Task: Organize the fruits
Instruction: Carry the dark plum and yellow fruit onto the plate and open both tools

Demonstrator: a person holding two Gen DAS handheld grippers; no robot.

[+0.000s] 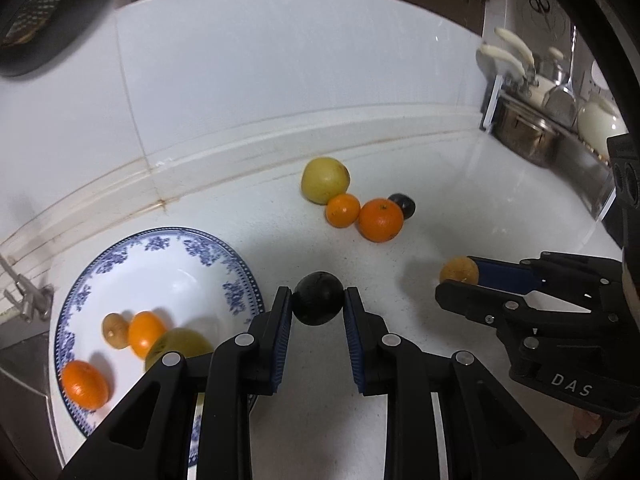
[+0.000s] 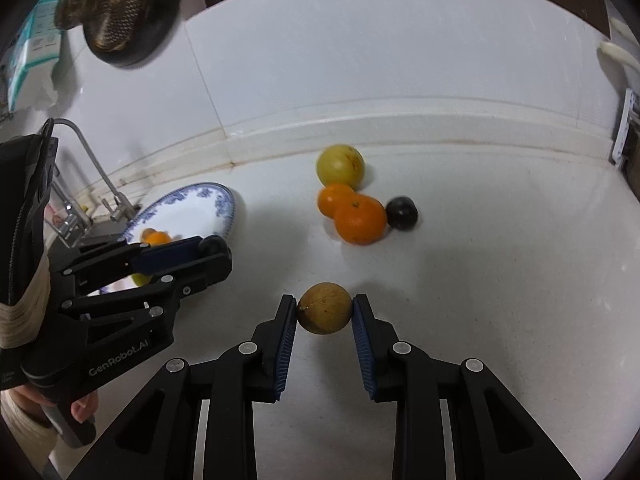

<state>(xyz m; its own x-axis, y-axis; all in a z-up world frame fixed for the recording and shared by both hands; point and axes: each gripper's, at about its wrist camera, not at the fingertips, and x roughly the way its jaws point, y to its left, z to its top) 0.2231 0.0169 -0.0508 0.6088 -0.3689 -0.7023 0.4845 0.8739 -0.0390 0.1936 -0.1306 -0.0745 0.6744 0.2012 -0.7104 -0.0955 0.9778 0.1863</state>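
Observation:
My left gripper (image 1: 318, 305) is shut on a dark round fruit (image 1: 318, 303), just right of the blue-patterned white plate (image 1: 224, 252). The plate holds two oranges (image 1: 85, 385), a small brown fruit (image 1: 115, 331) and a yellow-green fruit (image 1: 180, 346). My right gripper (image 2: 325, 309) is shut on a brown round fruit (image 2: 325, 308), low over the counter. It also shows in the left wrist view (image 1: 460, 280). Near the wall lie a yellow-green fruit (image 2: 341, 165), two oranges (image 2: 359, 219) and a second dark fruit (image 2: 402, 213).
A faucet (image 2: 96, 172) and sink edge lie left of the plate (image 2: 192, 208). A rack with pots and utensils (image 1: 540, 108) stands at the right end of the white counter (image 2: 500, 280). A strainer (image 2: 116, 12) hangs on the tiled wall.

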